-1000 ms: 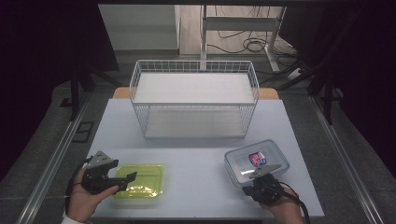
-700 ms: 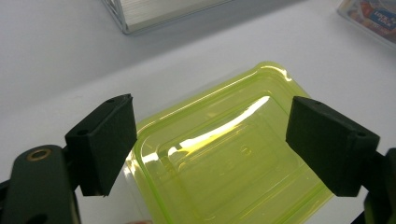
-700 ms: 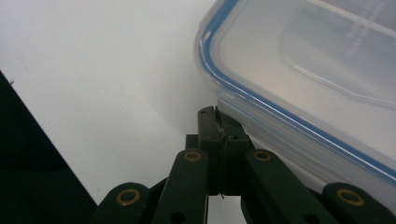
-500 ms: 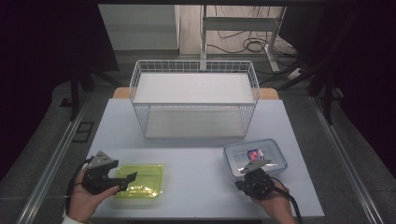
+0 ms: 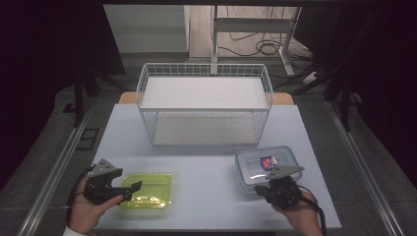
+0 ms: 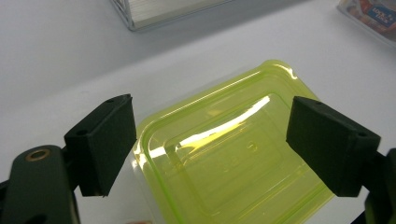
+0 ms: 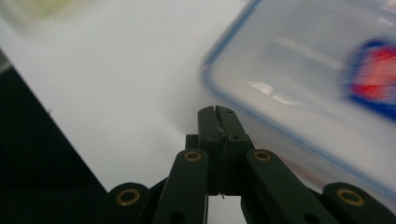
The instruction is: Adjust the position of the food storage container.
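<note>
High view: the left claw (image 5: 129, 189) stands spread at the left edge of the green container (image 5: 147, 190), whose long axis runs across the worktop (image 5: 206, 162). The right claw (image 5: 259, 189) sits at the near edge of the clear box (image 5: 268, 165). A wire basket (image 5: 204, 105) stands farther back, well apart from both.

Left gripper view: the 2 pads flank the green container's (image 6: 224, 154) corner without touching it.

Right gripper view: the right claw (image 7: 217, 122) is pressed together, pinching nothing, with the clear box (image 7: 317, 88) just right of its tip.

A translucent yellow-green plastic container (image 5: 146, 190) lies flat, near the front left of the white wire basket (image 5: 204, 104); a clear blue-rimmed plastic container (image 5: 268, 166) lies front right of it.
</note>
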`<act>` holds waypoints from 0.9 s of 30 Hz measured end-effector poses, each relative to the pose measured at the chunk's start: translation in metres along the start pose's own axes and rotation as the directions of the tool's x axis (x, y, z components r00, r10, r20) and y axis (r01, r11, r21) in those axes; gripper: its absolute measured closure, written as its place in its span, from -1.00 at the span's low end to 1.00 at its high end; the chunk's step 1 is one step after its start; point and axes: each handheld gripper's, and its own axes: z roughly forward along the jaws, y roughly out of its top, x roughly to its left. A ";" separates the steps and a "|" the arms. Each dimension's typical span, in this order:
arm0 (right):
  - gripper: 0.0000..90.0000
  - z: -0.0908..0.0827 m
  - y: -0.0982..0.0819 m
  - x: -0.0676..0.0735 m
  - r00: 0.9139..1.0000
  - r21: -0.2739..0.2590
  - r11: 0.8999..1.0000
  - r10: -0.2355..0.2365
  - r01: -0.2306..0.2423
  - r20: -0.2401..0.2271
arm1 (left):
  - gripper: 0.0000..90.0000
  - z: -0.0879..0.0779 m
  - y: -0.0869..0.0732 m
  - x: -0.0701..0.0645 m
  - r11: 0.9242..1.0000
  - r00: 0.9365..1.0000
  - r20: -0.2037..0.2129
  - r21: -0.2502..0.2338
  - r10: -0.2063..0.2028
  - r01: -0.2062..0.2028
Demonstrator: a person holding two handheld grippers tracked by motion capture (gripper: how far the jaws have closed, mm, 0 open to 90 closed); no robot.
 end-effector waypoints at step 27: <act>0.98 -0.024 -0.025 -0.119 0.896 -0.058 0.949 0.312 -0.310 0.315 | -0.65 -0.003 0.000 -0.001 1.000 1.000 0.004 0.009 0.004 -0.004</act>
